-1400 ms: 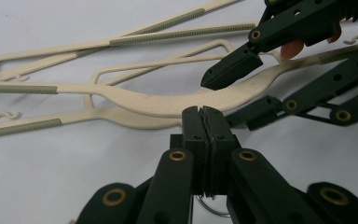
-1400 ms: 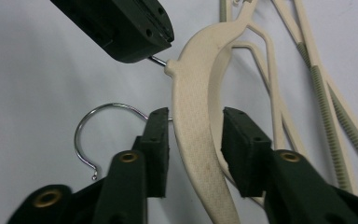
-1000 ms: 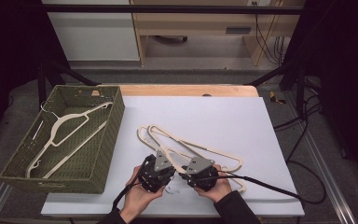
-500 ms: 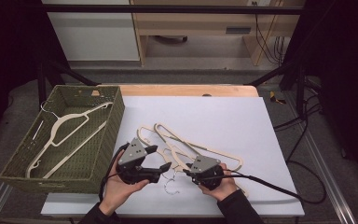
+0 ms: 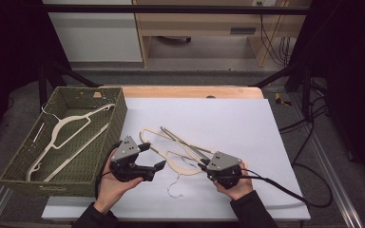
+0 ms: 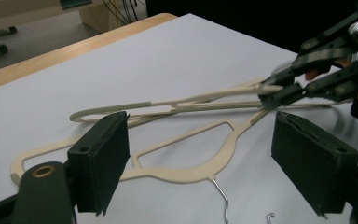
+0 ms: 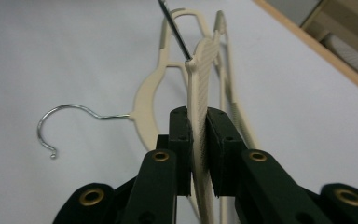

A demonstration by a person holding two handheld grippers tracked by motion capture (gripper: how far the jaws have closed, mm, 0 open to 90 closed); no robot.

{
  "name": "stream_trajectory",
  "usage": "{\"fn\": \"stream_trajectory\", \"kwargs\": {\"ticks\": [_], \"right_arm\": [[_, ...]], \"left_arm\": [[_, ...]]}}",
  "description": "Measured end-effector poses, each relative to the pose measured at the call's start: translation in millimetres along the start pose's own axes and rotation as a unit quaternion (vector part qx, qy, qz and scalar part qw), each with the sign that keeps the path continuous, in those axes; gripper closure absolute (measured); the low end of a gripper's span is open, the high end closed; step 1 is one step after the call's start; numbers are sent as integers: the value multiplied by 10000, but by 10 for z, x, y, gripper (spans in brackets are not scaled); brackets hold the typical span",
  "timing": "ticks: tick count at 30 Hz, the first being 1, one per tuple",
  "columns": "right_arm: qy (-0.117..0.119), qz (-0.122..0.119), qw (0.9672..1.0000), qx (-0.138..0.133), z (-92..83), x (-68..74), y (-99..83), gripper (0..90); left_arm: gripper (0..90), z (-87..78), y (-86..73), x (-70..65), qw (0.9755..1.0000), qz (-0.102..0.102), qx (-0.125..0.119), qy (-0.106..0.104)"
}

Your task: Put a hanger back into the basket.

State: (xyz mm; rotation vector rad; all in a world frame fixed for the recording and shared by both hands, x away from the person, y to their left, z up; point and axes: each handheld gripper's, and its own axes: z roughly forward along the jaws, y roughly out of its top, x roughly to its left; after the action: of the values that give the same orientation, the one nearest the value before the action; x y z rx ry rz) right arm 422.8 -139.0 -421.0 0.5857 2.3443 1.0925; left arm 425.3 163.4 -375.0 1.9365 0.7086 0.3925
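— From above: two cream hangers (image 5: pixel 180 152) overlap on the desk (image 5: pixel 228 118); right tool (image 5: pixel 203 167) grips one arm.
— Left tool (image 6: pixel 200 158) gapes wide. Up close, the right tool (image 7: pixel 199 154) is clamped on thin, light, stiff plastic; grab the ribbed shoulder.

I count three cream hangers in all. One hanger (image 5: pixel 69 135) lies inside the basket, and two lie overlapping on the worktop (image 5: pixel 228 118): a flat hanger (image 5: pixel 180 164) with its wire hook toward me, and an upper hanger (image 5: pixel 190 148) crossing over it. There is one woven green basket (image 5: pixel 24 166), at the left of the worktop. I have two grippers: the left gripper (image 5: pixel 154 156), one pair of jaws spread apart, and the right gripper (image 5: pixel 202 165), one pair of jaws pressed onto the upper hanger's ribbed bar. Two hands hold them, the left hand (image 5: pixel 109 183) and the right hand (image 5: pixel 235 185). One worktop carries everything.
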Motion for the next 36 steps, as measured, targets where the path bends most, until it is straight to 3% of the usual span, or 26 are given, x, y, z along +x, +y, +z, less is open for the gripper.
{"fn": "stream_trajectory", "kwargs": {"ticks": [6,15,23,30,36], "right_arm": [[-387,96,9990,-204,-169,-130,-21,864],[-463,232,9982,-303,-285,-230,-51,865],[204,309,9970,-674,-375,-175,42,865],[912,370,9924,-740,-291,-50,120,865],[1339,287,9878,-737,-216,65,175,865]], "left_arm": [[177,50,-34,19,10000,-7,86,16],[167,48,-29,9,9999,59,116,-22],[168,53,-3,-71,9996,232,145,-121],[200,86,1,-138,9984,453,245,-226],[266,187,-24,-227,9945,747,572,-471]]}}
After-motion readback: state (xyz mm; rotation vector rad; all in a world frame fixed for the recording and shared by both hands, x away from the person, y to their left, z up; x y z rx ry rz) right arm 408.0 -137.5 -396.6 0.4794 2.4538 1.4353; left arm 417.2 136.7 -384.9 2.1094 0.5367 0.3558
